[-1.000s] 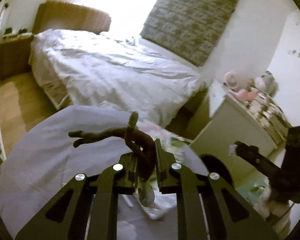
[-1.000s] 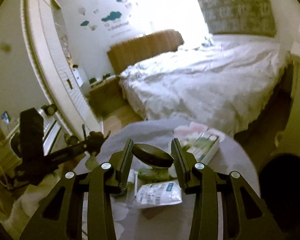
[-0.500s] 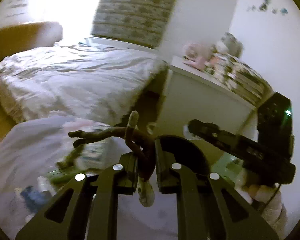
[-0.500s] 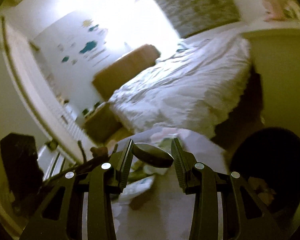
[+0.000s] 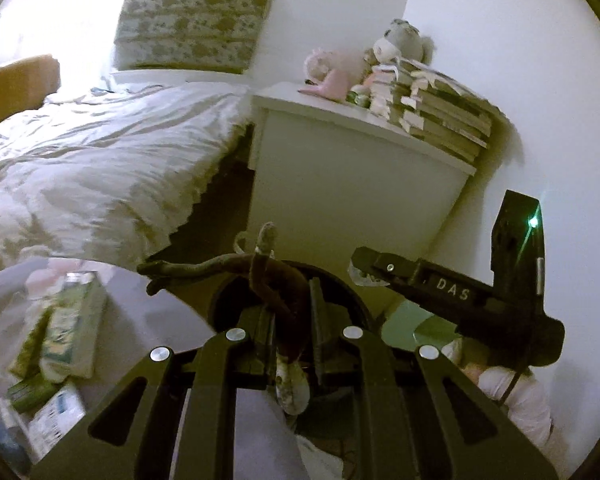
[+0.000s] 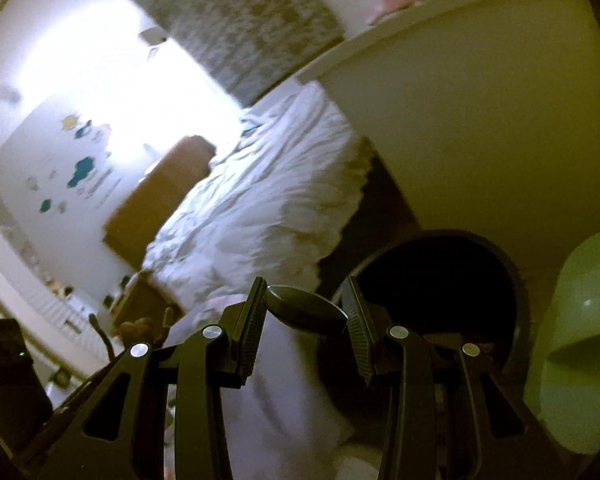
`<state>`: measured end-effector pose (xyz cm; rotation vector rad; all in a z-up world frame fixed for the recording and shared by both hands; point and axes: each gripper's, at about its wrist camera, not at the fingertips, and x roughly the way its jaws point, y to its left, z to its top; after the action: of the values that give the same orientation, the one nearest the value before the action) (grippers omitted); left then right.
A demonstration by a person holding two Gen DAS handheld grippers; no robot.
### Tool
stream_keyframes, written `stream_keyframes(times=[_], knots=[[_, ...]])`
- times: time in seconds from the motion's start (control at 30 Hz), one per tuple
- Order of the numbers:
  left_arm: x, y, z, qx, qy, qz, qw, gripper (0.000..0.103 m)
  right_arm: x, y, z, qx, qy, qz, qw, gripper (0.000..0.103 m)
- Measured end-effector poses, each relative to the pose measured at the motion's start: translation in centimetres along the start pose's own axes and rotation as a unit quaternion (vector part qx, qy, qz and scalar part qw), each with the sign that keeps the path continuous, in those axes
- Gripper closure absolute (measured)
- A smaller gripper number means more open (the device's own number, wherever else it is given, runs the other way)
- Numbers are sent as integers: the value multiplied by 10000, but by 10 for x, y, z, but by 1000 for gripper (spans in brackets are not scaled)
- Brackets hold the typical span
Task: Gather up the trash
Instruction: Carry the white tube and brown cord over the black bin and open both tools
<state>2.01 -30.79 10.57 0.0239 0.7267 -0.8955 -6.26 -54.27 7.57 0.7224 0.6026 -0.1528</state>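
Note:
My left gripper is shut on a limp brown banana peel, whose ends stick up and out to the left. It hangs over the near rim of a round black bin. My right gripper is shut on a dark flat oval piece, level with the left edge of that bin, whose inside is dark. In the left wrist view the right gripper reaches in from the right, above the bin. The left gripper's peel shows at the lower left of the right wrist view.
A table under a pale lilac cloth carries a green box and small packets at left. A white dresser with stacked books stands behind the bin, a bed left of it. A pale green object flanks the bin.
Both views have swung away from the table and bed toward the white dresser; the black bin has come in under the grippers. Both grips are unchanged.

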Motion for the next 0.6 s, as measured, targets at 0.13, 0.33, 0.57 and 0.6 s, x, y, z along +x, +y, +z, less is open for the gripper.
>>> stream_keyframes(times=[0.13, 0.33, 0.57, 0.6], knots=[[31, -1, 0, 1, 193, -72, 9998, 89, 15, -19, -1, 134, 37, -242, 9996, 63], [75, 10, -5, -114, 575, -169, 9981, 89, 33, -45, 2, 313, 106, -529, 9981, 63], [110, 17, -12, -226, 928, -293, 9950, 89, 52, -63, -1, 476, 212, -694, 9962, 63], [113, 18, -13, -243, 964, -308, 9946, 89, 54, -64, -1, 480, 226, -707, 9961, 63]])
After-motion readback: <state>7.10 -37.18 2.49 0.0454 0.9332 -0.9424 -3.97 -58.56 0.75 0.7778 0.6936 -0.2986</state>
